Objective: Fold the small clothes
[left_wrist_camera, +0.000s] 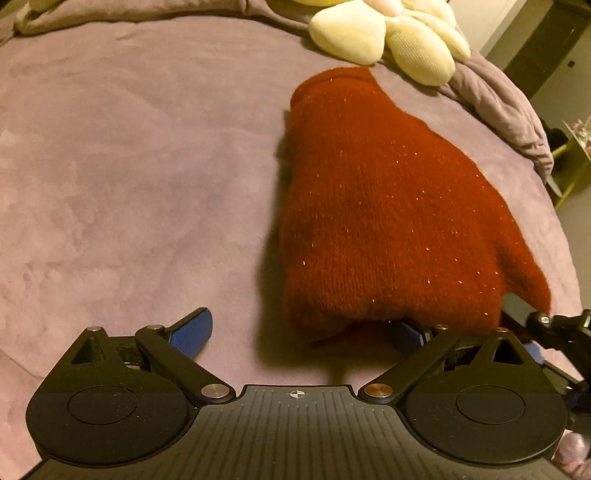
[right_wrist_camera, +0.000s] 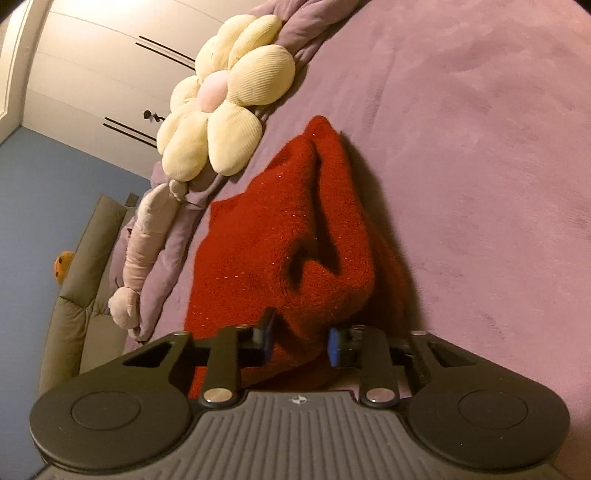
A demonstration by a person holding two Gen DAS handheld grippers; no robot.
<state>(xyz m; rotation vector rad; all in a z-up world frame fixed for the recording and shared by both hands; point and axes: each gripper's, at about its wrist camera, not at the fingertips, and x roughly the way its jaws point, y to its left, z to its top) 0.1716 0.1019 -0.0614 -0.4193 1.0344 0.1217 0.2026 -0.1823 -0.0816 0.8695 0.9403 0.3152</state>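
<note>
A red knitted garment (left_wrist_camera: 380, 206) with glitter threads lies bunched and partly folded on the purple bedspread (left_wrist_camera: 129, 166). My left gripper (left_wrist_camera: 299, 332) is open, its left blue pad (left_wrist_camera: 192, 332) bare on the bed and its right pad half hidden under the garment's near edge. My right gripper (right_wrist_camera: 301, 341) has its blue pads closed on the near edge of the red garment (right_wrist_camera: 280, 236) and holds that edge lifted. The right gripper's tip also shows at the right edge of the left wrist view (left_wrist_camera: 554, 328).
A cream flower-shaped cushion (left_wrist_camera: 388, 33) lies at the far edge of the bed, also in the right wrist view (right_wrist_camera: 221, 107). A rumpled purple blanket (left_wrist_camera: 498, 99) runs along the bed's edge. A pink plush (right_wrist_camera: 144, 251), a grey headboard and white wardrobe doors lie beyond.
</note>
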